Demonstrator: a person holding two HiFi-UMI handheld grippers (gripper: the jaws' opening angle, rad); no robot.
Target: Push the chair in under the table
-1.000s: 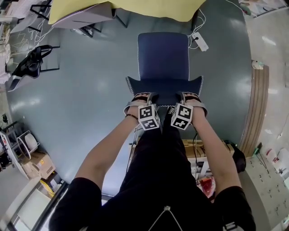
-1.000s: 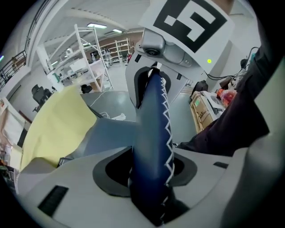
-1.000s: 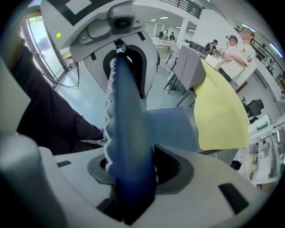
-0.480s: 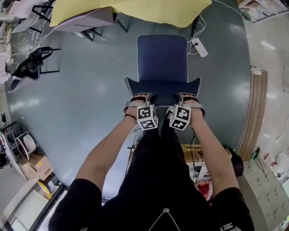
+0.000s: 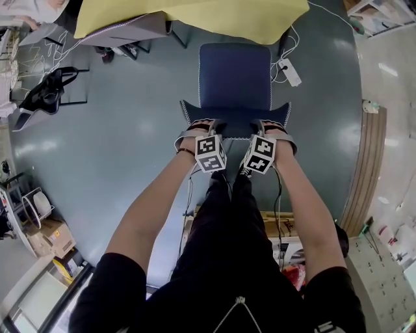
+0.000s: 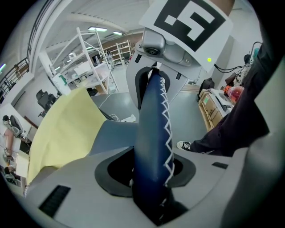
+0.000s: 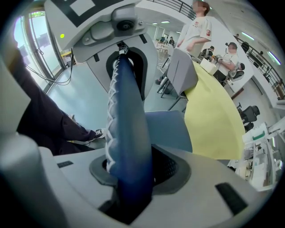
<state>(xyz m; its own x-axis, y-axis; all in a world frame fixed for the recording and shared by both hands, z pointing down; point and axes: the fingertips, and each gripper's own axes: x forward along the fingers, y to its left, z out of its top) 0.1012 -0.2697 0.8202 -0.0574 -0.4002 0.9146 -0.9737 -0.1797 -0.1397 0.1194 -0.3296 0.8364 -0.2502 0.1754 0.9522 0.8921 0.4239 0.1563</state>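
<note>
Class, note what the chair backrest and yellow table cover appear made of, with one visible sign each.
The chair backrest: dark blue padded upholstery, probably faux leather; smooth, faint sheen, white zigzag stitching. The yellow table cover: thin matte cloth or plastic sheet; it drapes over the edge.

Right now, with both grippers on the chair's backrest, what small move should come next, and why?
Probably push the chair straight ahead, toward the yellow-covered table. The left gripper and right gripper, jaws just closed, both clamp the top edge of the backrest, and the blue seat lies wholly in front of that table.
</note>
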